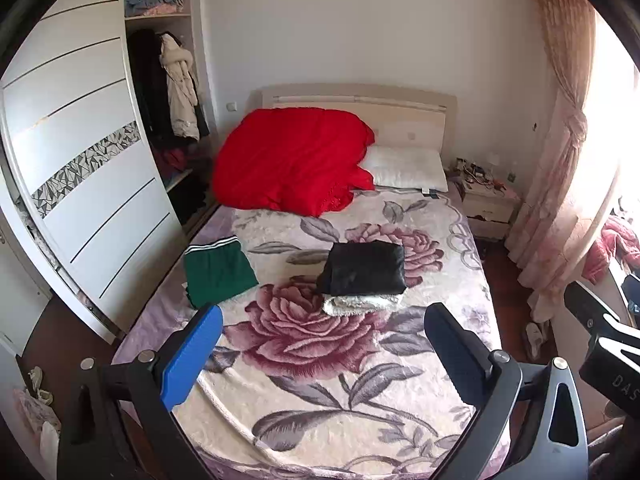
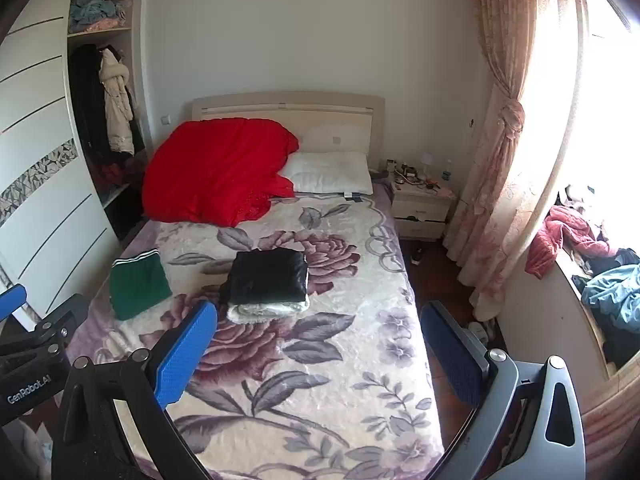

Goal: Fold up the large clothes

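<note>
Folded black garment (image 1: 364, 267) atop white one (image 1: 362, 303), neatly squared.

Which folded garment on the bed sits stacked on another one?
The black garment; it lies on a white folded one. The green one lies alone.

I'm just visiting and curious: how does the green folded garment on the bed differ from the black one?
The green garment has a white-striped band at one end; the black garment looks plain and slightly shiny. The green garment lies directly on the floral blanket near the wardrobe-side edge; the black garment sits mid-bed atop a white folded item. Both are folded into neat rectangles.
</note>
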Demonstrator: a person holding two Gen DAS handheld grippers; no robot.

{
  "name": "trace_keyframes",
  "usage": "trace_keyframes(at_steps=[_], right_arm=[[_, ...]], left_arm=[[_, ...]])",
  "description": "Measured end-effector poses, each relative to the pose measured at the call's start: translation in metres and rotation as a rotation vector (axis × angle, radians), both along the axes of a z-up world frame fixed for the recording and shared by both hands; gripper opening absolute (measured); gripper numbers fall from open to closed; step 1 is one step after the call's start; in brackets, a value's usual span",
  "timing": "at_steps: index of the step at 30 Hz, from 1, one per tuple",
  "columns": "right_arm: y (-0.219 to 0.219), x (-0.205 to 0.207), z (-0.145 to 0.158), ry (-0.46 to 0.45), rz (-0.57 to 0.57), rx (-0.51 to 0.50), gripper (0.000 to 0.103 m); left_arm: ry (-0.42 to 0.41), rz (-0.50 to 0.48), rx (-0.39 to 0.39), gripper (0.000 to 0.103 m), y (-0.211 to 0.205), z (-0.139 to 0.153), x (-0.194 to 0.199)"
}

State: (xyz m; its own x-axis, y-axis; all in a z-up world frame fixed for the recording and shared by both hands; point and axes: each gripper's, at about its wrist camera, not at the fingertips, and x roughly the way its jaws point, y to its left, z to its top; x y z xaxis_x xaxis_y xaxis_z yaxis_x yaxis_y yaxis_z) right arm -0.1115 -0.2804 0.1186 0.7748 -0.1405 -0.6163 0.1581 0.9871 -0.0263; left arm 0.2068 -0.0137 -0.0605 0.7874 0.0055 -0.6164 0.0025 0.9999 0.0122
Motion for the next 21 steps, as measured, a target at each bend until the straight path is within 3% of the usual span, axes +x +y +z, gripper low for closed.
trace_keyframes(at_steps=[21], right_arm=[[0.003,-0.002,0.021,-0.019,0.038,-0.004,0.103]], left_arm=[[-0.028,0.002,-0.01,0.103,0.003,0.011,-0.007]])
